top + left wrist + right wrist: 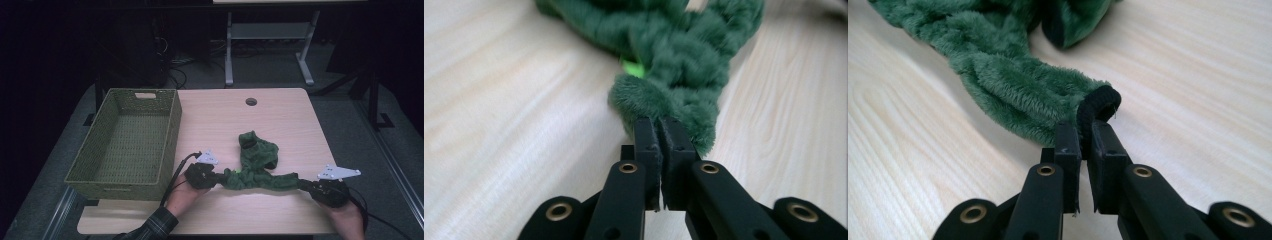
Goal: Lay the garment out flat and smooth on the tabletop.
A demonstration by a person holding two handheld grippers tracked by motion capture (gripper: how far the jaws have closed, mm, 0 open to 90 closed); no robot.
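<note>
Green fleece garment (256,165) stretches between both tools; left gripper (659,131) pinches one end; right gripper (1082,136) clamps the black-edged other end.

In the high view the left gripper (216,178) and the right gripper (306,185) are dark shapes against the green plush garment (257,165), so their jaws are too small and dark to read there. In the left gripper view the far part of the garment is blurred and cut by the top edge, and the small bright green tag (633,67) is too blurred to read. In the right gripper view the garment also runs out past the top edge, and the jaws cover the pinched part of its black hem (1098,102).
</note>
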